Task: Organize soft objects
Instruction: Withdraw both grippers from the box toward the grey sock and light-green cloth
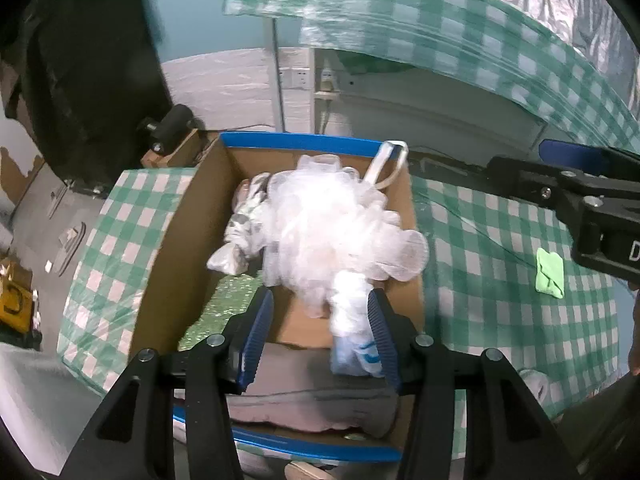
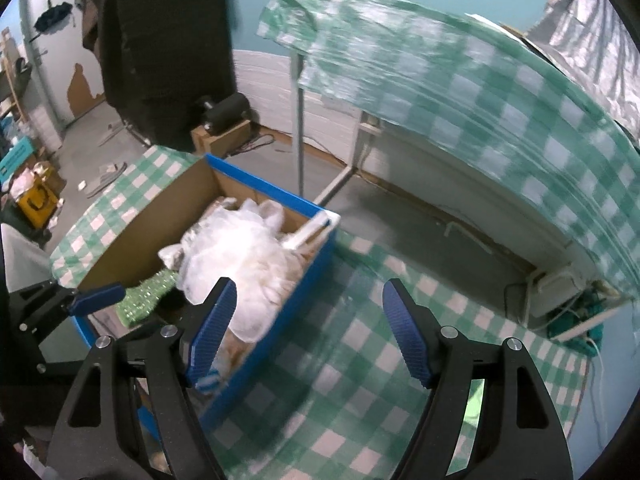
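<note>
A cardboard box with a blue rim [image 1: 300, 141] [image 2: 264, 188] stands on the green checked table. Inside lie a white mesh bath pouf [image 1: 328, 224] [image 2: 244, 256], a white and grey patterned cloth [image 1: 244, 224], a green glittery sponge [image 1: 224, 304] [image 2: 148, 296] and a grey cloth [image 1: 312, 392]. My left gripper [image 1: 320, 336] hangs open over the box's near end. A white and blue soft item [image 1: 352, 344] rests against its right pad, while the left pad is free. My right gripper [image 2: 308, 320] stands open and empty above the box's right wall. A small green cloth [image 1: 550, 270] lies on the table.
The pouf's white strap [image 1: 386, 164] [image 2: 308, 232] hangs over the box's far corner. A second checked table [image 2: 460, 80] stands behind, with bare floor between. A black stand [image 2: 168, 40] and a small box with a black object [image 2: 224, 120] are at the back left.
</note>
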Demonstrator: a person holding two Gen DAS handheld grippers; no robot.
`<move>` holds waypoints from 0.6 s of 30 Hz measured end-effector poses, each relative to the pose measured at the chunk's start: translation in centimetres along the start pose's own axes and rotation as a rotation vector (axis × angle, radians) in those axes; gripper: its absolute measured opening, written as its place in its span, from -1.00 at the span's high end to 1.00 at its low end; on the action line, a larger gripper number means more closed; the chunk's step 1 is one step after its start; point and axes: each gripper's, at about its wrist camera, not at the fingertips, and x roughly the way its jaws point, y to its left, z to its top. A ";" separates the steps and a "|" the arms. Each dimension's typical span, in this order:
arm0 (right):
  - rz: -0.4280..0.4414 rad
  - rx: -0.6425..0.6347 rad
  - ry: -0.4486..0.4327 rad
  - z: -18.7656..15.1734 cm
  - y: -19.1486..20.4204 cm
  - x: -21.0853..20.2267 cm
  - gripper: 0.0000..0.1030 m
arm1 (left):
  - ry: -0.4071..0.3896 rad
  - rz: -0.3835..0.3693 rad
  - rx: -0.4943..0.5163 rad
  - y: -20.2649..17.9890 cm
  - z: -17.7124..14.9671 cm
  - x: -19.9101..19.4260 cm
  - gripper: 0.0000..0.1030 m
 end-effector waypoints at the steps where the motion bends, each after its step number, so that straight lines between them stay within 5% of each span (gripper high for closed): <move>1: -0.006 0.005 0.000 -0.2 -0.4 -0.3 -0.46 | -0.001 -0.003 0.006 -0.3 0.0 -0.1 -0.04; 18: -0.095 0.130 0.041 -6.0 -6.4 -4.3 -0.47 | -0.025 -0.051 0.146 -7.1 -1.1 -1.6 -0.31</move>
